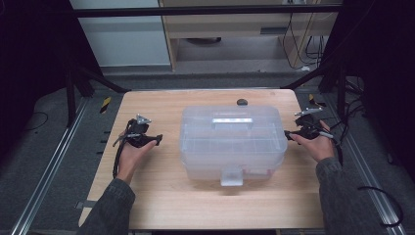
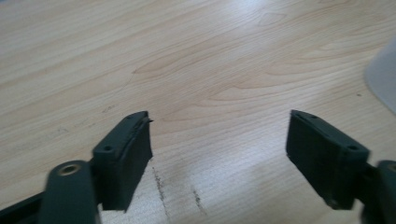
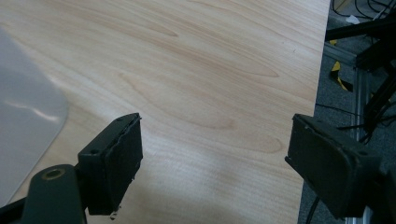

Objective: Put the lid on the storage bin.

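A clear plastic storage box with a lid, a top handle and a front latch stands shut in the middle of the wooden table. My left gripper rests on the table to the left of the box, apart from it. Its jaws stand wide open over bare wood, and a corner of the box shows at the right edge. My right gripper sits by the box's right side, open over bare wood, with the box's edge at the left.
A small dark round object lies on the table behind the box. The table's right edge runs close to my right gripper, with metal framing and cables beyond. Black frame legs stand at the far corners.
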Available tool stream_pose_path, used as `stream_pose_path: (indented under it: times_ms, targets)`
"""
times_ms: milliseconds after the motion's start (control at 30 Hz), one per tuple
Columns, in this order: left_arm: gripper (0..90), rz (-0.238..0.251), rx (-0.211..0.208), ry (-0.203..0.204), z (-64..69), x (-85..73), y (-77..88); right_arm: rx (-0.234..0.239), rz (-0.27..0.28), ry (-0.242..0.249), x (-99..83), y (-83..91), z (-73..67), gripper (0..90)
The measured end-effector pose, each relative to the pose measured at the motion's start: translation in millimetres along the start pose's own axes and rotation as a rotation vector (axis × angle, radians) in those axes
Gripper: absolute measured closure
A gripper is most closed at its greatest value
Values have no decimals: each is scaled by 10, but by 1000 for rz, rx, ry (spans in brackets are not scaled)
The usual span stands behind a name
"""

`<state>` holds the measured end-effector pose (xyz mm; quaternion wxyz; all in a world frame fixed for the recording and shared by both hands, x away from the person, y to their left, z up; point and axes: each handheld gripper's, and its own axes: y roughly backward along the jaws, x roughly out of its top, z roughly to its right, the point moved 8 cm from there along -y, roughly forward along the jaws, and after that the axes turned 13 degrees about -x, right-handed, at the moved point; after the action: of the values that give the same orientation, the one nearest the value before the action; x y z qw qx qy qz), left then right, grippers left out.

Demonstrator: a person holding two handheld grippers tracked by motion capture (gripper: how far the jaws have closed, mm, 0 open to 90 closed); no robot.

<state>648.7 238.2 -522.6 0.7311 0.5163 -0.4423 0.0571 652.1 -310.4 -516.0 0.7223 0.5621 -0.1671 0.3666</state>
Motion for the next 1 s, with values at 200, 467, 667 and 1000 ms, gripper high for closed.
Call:
stream_pose_path:
  times_ms: [200, 467, 667, 1000]
  targets:
    - [84, -21, 7, 57, -109, -107, -158, 19, -12, -51, 3, -170, -36, 163]
    - [70, -37, 1, 74, -152, -220, -244, 40, -41, -91, -69, -268, -95, 154]
    - [55, 3, -5, 86, -168, -268, -252, 44, -64, -109, -203, -327, -108, 155]
    - [28, 29, -4, 78, -167, -277, -267, 55, -9, -168, -280, -330, -145, 130]
